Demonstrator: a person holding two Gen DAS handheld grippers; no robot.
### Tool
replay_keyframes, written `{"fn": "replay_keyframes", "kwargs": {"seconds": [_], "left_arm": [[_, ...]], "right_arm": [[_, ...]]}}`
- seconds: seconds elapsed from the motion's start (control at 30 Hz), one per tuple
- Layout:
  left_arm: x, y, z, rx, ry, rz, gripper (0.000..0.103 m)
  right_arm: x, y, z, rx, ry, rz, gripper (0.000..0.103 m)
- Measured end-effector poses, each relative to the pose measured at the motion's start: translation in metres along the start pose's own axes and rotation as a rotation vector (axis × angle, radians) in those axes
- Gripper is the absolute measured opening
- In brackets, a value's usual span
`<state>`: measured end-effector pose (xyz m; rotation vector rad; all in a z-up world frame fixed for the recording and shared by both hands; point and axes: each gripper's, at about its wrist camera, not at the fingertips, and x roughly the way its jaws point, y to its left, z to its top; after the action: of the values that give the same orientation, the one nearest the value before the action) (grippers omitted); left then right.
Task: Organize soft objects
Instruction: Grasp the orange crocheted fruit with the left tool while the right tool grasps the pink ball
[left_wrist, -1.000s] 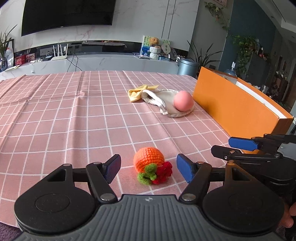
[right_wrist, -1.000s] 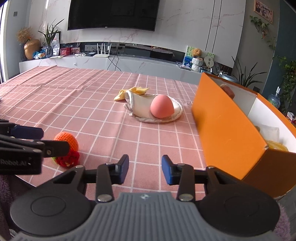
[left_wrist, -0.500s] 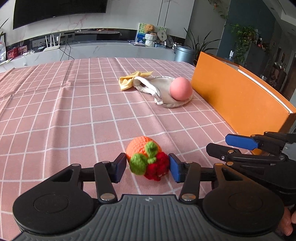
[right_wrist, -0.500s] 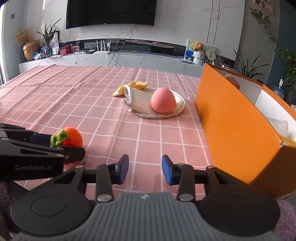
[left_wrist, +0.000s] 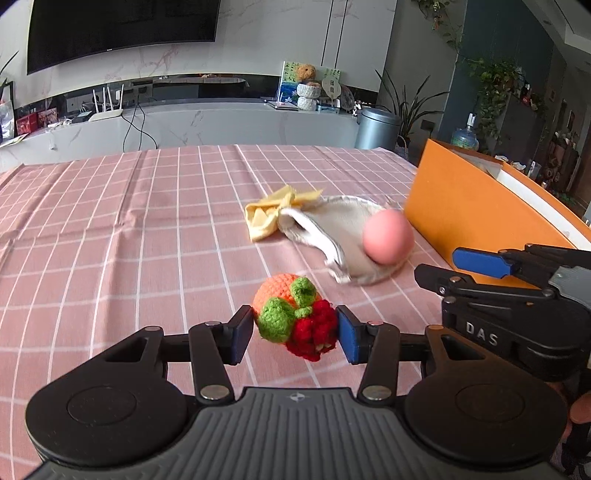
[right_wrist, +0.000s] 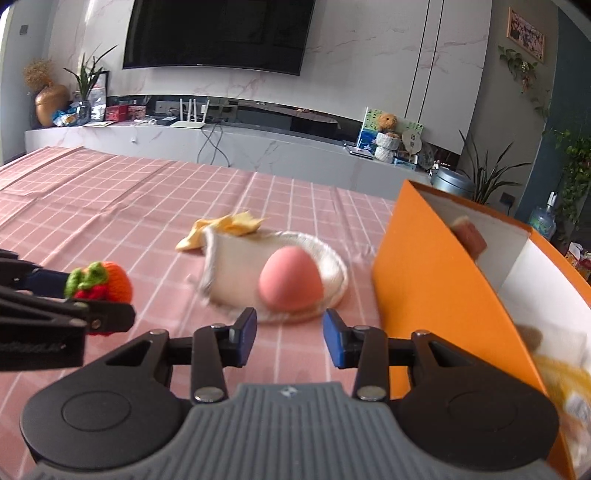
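Observation:
A crocheted orange fruit toy (left_wrist: 291, 314) with green leaves and a red bit hangs off the cloth, and my left gripper (left_wrist: 295, 332) is shut on it, both blue pads pressing its sides. The right wrist view shows the same toy (right_wrist: 107, 286) at its left edge. A pink soft ball (right_wrist: 290, 284) rests on a beige fabric pouch (right_wrist: 236, 266), just beyond my right gripper (right_wrist: 289, 338), which is open with nothing between its fingers. A crumpled yellow cloth (right_wrist: 225, 225) lies behind the pouch. An open orange box (right_wrist: 436, 266) stands to the right.
A pink checked tablecloth (left_wrist: 129, 229) covers the table. Inside the orange box are a brown item (right_wrist: 471, 236) and something yellow (right_wrist: 557, 373), blurred. The box wall (left_wrist: 469, 206) rises close beside the pouch. A TV console with clutter stands beyond the table's far edge.
My left gripper shut on the crocheted toy, lifted it and carried it toward the pouch. My right gripper moved forward until the pink ball lay just past its fingertips, jaws unchanged.

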<state>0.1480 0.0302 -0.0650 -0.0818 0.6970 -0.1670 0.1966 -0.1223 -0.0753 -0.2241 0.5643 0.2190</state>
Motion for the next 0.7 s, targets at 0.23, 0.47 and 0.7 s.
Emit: {"fn": "replay_keyframes", "kwargs": {"seconds": [0.23, 0.47, 0.7], "left_arm": [[0.022, 0.001, 0.017, 0.022, -0.016, 0.024, 0.055], [0.035, 0.004, 0.026, 0.016, -0.022, 0.033, 0.055], [0.040, 0.001, 0.029, 0.014, -0.017, 0.025, 0.055]], "right_arm": [[0.036, 0.001, 0.019, -0.018, -0.015, 0.007, 0.048], [0.059, 0.006, 0.024, -0.032, 0.003, 0.010, 0.050], [0.067, 0.008, 0.023, -0.056, 0.016, -0.014, 0.049]]}}
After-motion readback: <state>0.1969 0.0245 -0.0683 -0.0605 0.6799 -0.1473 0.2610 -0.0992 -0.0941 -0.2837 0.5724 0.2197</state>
